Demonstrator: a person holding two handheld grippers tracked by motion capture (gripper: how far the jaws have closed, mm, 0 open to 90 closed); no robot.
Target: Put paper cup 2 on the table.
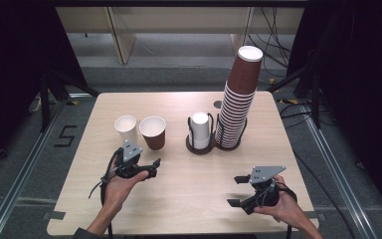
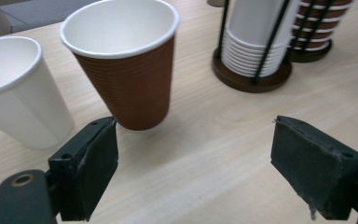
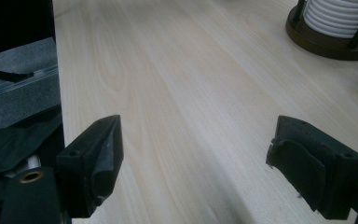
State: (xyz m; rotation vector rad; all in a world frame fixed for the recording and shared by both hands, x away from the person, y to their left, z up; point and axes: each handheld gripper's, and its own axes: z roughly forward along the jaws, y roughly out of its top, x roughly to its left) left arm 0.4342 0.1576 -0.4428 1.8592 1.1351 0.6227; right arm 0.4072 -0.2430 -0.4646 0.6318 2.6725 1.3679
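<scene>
Left gripper (image 1: pixel 155 164) hovers, jaws wide, empty, just short of brown cup (image 1: pixel 152 132) beside white cup (image 1: pixel 126 129), likely lining up grab. Right gripper (image 1: pixel 236 190) waits over bare table (image 1: pixel 189 194), jaws wide, empty. Cup stacks (image 1: pixel 236 104) upright in holders behind.

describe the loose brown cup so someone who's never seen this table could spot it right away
On the light wooden table, look left of the two black wire cup holders, at the two single cups standing open end up. The brown cup is the right one of the pair, just beyond the left tongs. Its ribbed brown wall and white inside set it apart from the plain white cup beside it.
</scene>
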